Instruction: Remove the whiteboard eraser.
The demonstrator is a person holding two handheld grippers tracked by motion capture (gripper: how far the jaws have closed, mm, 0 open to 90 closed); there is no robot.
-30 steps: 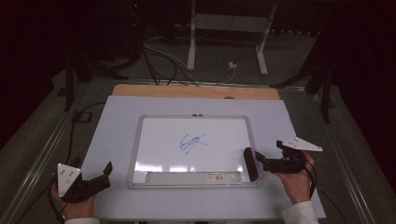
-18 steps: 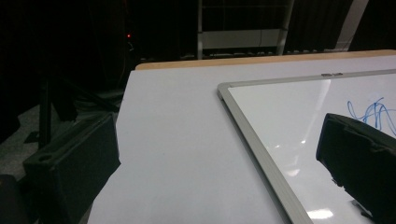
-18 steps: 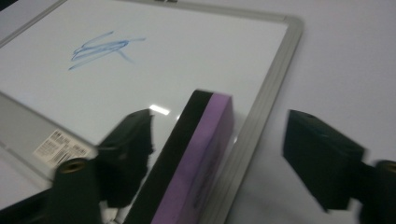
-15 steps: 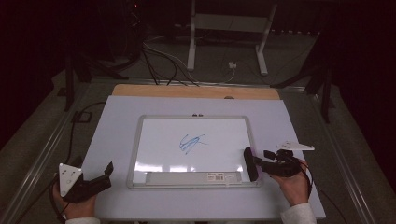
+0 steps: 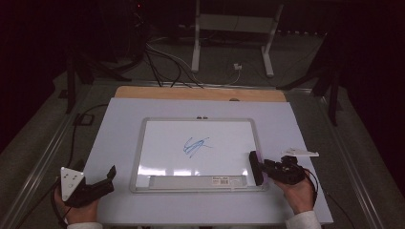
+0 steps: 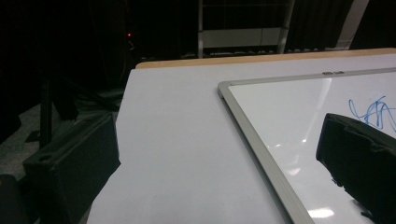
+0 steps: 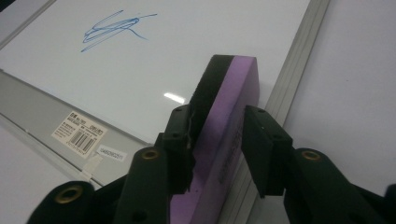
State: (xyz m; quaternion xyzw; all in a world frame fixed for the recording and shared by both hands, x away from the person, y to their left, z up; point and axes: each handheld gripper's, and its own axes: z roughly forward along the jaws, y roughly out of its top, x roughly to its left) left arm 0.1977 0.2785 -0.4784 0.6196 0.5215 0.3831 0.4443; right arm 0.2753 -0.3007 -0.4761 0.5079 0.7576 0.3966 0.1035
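One eraser (image 7: 224, 121) pinched in right gripper (image 5: 261, 168) at whiteboard (image 5: 157, 143) 4 o'clock corner (left gripper (image 5: 102, 183) spread, idle); next probably sweep to scribble (image 5: 195, 145).

The whiteboard (image 5: 198, 152) lies mid-table (image 5: 119, 129); the eraser (image 5: 256, 168) seems just above its near right corner.

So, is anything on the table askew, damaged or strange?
Nothing stands out. The whiteboard lies flat and square on the table, frame intact, with a blue scribble at its centre. The right tongs grip a purple eraser at its right edge.
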